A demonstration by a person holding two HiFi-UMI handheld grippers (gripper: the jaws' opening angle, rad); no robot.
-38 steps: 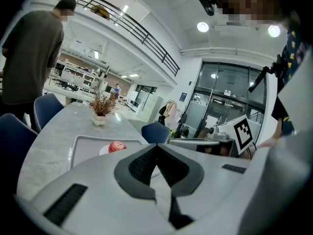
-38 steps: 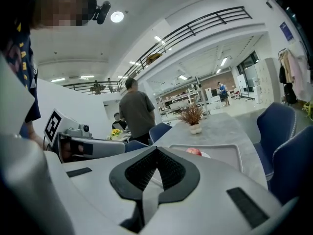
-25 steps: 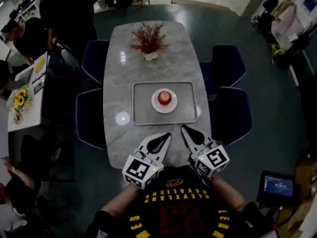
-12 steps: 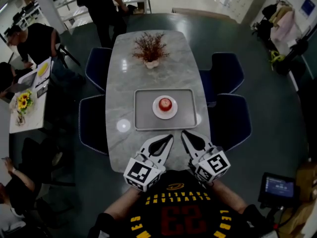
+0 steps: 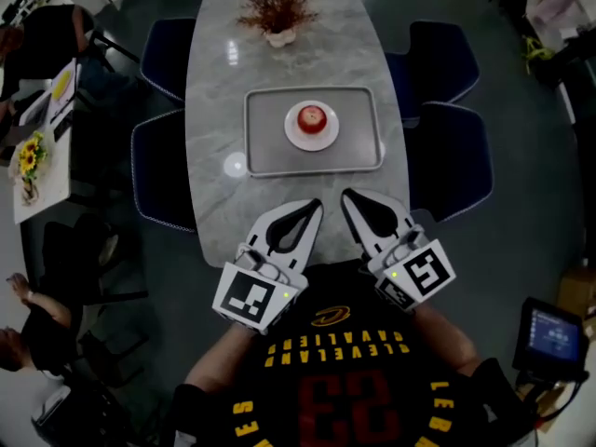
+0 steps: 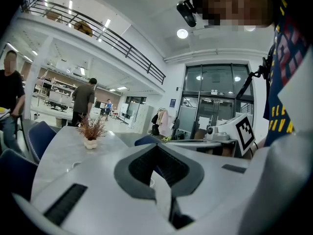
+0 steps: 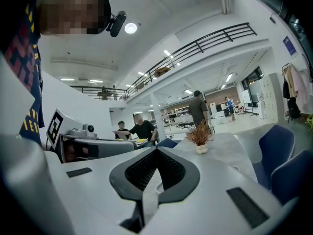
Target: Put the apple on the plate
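Observation:
A red apple point(image 5: 312, 117) sits on a small white plate point(image 5: 312, 138) in the middle of a grey tray point(image 5: 264, 156) on the marble table point(image 5: 214, 110). Both grippers hover over the table's near edge, well short of the tray. My left gripper point(image 5: 315, 205) is shut with nothing in it, and so is my right gripper point(image 5: 346, 196). In the left gripper view my left gripper's point(image 6: 156, 147) jaws meet at the tips and hide the apple. The right gripper view shows my right gripper point(image 7: 156, 151) the same way, jaws together.
A dried plant in a white pot point(image 5: 273, 12) stands at the table's far end. Dark blue chairs point(image 5: 163, 170) point(image 5: 452, 147) flank both sides. A side table with sunflowers point(image 5: 33, 170) and seated people are at the left. A small screen point(image 5: 549, 338) is at the lower right.
The head view has tipped down, so the table and tray sit higher in the picture and the standing person at the far end is out of view. Apple and grippers have kept their places.

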